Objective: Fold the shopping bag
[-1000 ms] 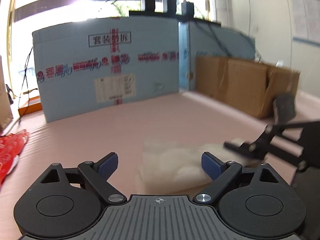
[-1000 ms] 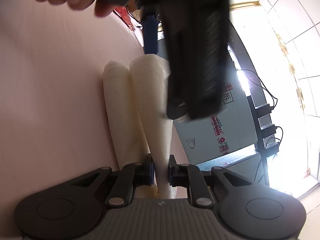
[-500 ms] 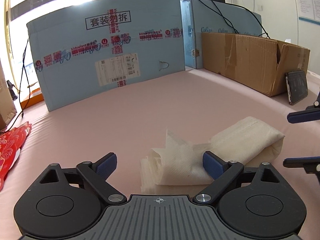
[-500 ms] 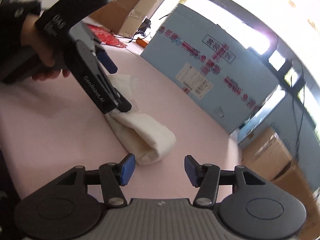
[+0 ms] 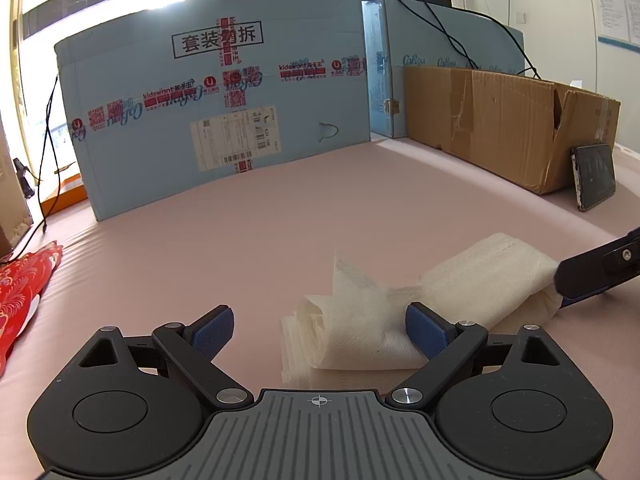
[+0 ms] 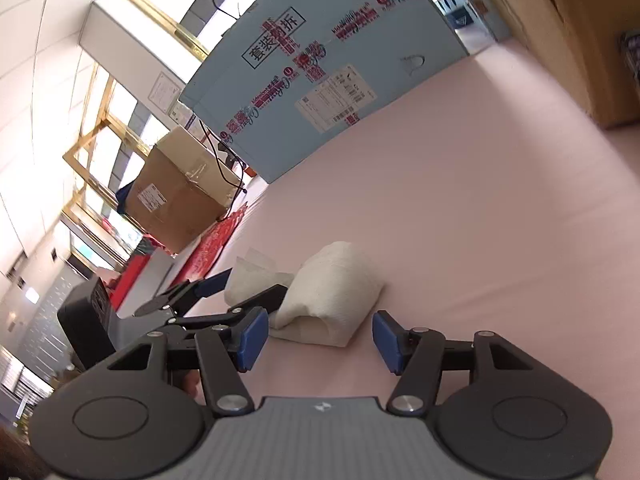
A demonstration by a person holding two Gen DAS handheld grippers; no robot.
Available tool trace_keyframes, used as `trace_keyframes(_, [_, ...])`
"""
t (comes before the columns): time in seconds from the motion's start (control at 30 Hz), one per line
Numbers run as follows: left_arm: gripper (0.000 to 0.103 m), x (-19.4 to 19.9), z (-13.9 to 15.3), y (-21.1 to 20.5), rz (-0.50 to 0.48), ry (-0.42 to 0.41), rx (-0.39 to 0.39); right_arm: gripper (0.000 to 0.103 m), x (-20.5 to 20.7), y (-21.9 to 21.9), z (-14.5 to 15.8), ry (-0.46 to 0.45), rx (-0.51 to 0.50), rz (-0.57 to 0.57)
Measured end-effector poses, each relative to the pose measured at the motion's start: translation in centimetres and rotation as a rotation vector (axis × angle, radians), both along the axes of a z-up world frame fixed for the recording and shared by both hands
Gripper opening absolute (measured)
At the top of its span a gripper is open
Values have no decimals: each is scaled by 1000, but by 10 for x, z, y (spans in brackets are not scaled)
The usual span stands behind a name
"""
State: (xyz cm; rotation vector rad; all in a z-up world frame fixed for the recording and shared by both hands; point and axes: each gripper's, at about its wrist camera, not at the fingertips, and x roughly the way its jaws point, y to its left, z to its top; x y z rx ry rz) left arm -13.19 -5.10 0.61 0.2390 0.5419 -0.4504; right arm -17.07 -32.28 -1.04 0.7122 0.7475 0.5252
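The white shopping bag [image 5: 472, 280] lies folded into a thick roll on the pink table [image 5: 280, 220], with a crumpled loose end near the left gripper. My left gripper [image 5: 319, 332] is open, low over the table, and that loose end sits between its blue pads, untouched. In the right wrist view the roll [image 6: 336, 284] lies just beyond my right gripper [image 6: 320, 340], whose jaws are opening with nothing pressed between them. One right finger [image 5: 592, 276] shows at the bag's far end. The left gripper [image 6: 246, 286] appears beside the bag.
A large blue carton [image 5: 216, 120] and a brown carton [image 5: 500, 128] wall off the back of the table. A phone [image 5: 594, 176] leans on the brown carton. Red patterned fabric [image 5: 24, 296] lies at the left edge. Another brown box [image 6: 176, 196] stands beyond it.
My right gripper released the bag, rolled back upright and drew away to the bag's right end. The bag now rests folded on the table. The left gripper kept still.
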Motion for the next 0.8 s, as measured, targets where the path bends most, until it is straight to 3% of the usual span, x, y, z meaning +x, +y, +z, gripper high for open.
trace_keyframes(0.2, [95, 1, 0, 0, 2, 1, 1, 72, 10, -2, -5, 39, 122, -48])
trace_keyframes(0.33, [95, 0, 0, -1, 4, -8, 8, 66, 15, 14, 1, 52, 7, -80])
trace_keyframes(0.4, [95, 0, 0, 0, 6, -7, 4, 40, 14, 23, 4, 41, -70, -117])
trace_keyframes(0.53, [95, -1, 2, 3, -4, -13, -17, 28, 10, 23, -1, 15, -99, -141])
trace_keyframes(0.67, [95, -10, 14, 16, 36, -124, -72, 21, 19, 24, 4, -23, -66, -120])
trace_keyframes(0.8, [95, -27, 31, 28, 121, -341, -61, 18, 42, 31, 14, -46, 42, -70])
